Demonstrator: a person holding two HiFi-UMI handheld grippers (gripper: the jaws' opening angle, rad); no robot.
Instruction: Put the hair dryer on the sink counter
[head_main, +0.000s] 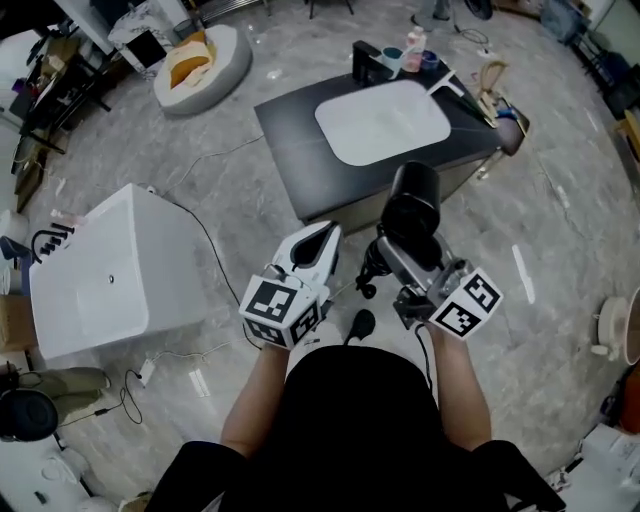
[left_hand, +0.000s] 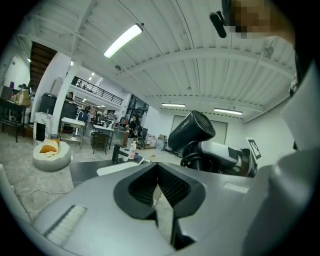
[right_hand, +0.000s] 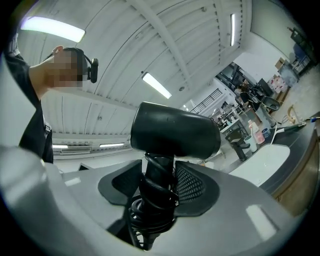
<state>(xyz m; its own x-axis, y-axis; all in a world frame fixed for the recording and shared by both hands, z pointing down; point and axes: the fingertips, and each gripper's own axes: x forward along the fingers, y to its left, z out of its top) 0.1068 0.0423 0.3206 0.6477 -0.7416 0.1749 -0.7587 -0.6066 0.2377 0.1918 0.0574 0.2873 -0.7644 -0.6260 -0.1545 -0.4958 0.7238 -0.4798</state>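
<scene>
Head view, carry step: hair dryer (head_main: 411, 203) is aloft over the floor, near the sink counter (head_main: 290, 125) but not yet over it. Right gripper (head_main: 398, 262) has its jaws clamped on the cord-wound handle. Left gripper (head_main: 322, 238) has its jaws closed together with nothing between them. Handle runs along the right jaws; the barrel's long axis lies crosswise above them, grille end seemingly toward the left gripper. Next move, by judgement — reach forward over bare countertop beside the basin (head_main: 383, 122), lower, release.
</scene>
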